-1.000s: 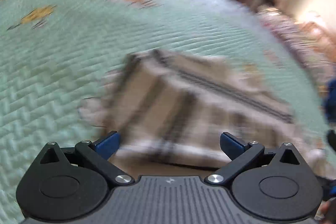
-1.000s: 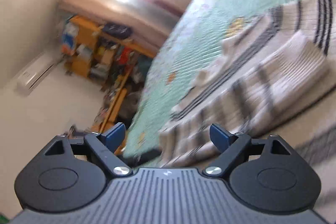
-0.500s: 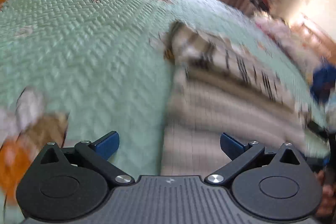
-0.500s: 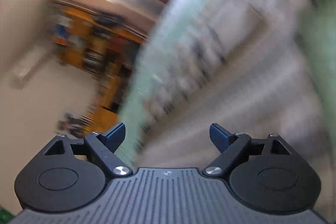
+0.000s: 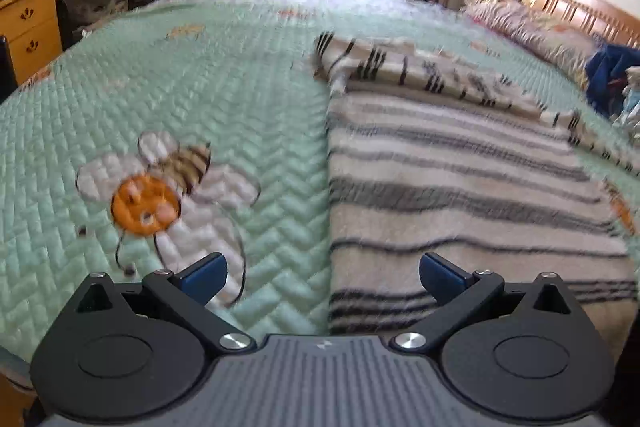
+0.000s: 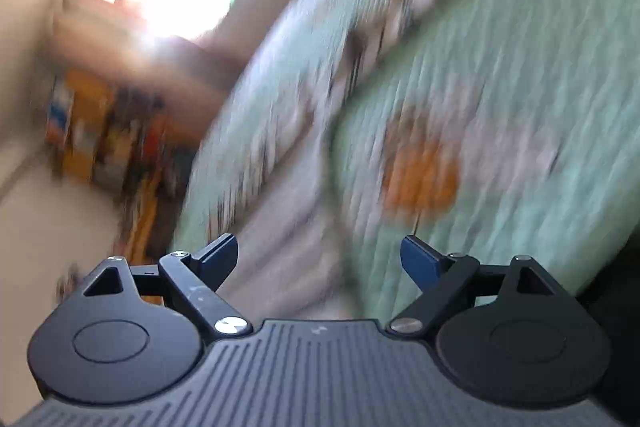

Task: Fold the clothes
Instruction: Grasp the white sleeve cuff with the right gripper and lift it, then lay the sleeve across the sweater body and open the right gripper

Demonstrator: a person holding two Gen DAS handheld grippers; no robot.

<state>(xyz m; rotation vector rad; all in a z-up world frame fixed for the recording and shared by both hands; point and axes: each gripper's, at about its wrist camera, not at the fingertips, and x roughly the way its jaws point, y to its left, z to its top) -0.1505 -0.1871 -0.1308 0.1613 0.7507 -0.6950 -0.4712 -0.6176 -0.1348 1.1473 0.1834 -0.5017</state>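
A cream garment with grey and black stripes (image 5: 460, 179) lies spread flat on the green quilted bedspread (image 5: 200, 99), its far edge folded over into a thick band. My left gripper (image 5: 322, 273) hovers above the garment's straight left edge, open, with nothing between its blue pads. In the heavily blurred right wrist view the same striped garment (image 6: 288, 211) is a pale smear beside the bedspread (image 6: 500, 67). My right gripper (image 6: 319, 257) is over it, its jaws opening, nothing between them.
A bee picture (image 5: 160, 187) is stitched into the bedspread left of the garment. A blue cloth pile (image 5: 612, 75) and patterned pillows (image 5: 532, 27) lie at the far right by the wooden headboard. A wooden desk with drawers (image 5: 32, 23) stands left of the bed.
Both grippers have swept sideways, away from over the garment's middle. The left one now looks along the garment's left edge with the bee picture in view. Both stay open.
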